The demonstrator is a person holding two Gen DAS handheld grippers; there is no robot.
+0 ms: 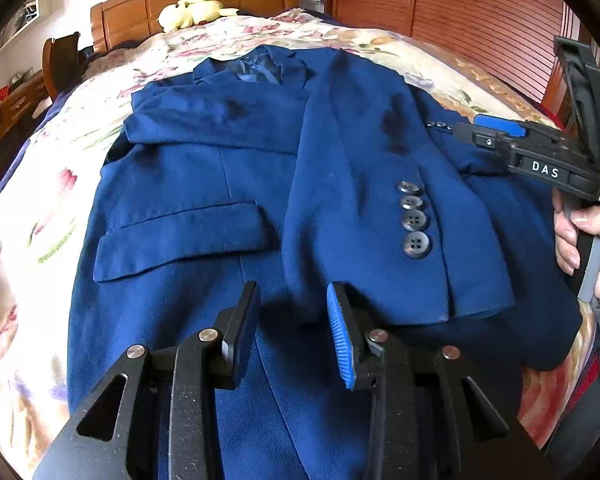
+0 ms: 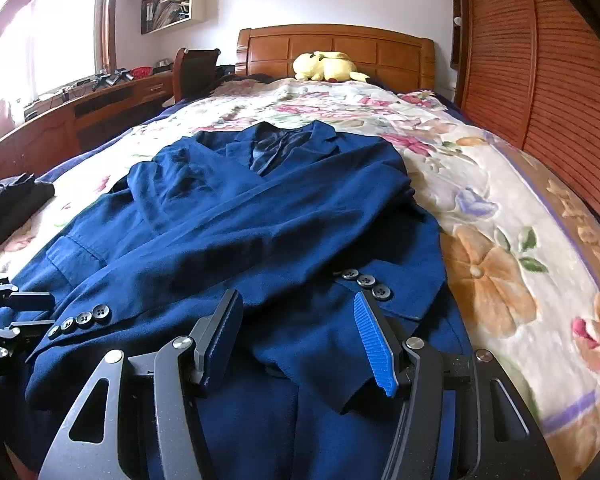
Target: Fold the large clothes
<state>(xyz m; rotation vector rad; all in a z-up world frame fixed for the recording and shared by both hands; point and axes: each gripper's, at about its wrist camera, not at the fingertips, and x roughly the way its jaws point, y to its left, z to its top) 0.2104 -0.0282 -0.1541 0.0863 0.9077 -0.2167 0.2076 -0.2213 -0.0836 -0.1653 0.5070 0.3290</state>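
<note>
A dark blue blazer (image 1: 220, 152) lies face up on the floral blanket (image 1: 48, 208), collar toward the headboard. Both sleeves are folded across its front. One cuff with several grey buttons (image 1: 414, 220) lies just beyond my left gripper (image 1: 294, 292), which stands open above the lower front with nothing between its fingers. A hand (image 1: 580, 240) holds my right gripper (image 1: 476, 128) over the jacket's right edge. In the right wrist view the blazer (image 2: 260, 208) fills the middle. My right gripper (image 2: 297, 298) is open over its hem near the other cuff's buttons (image 2: 366, 280). The left gripper (image 2: 40, 314) shows at the left edge.
A yellow plush toy (image 2: 326, 66) rests by the wooden headboard (image 2: 336, 46). Slatted wooden doors (image 2: 540, 80) run along the bed's right side. A desk (image 2: 100, 108) and chair (image 2: 196, 68) stand to the left. A dark garment (image 2: 8, 204) lies at the bed's left edge.
</note>
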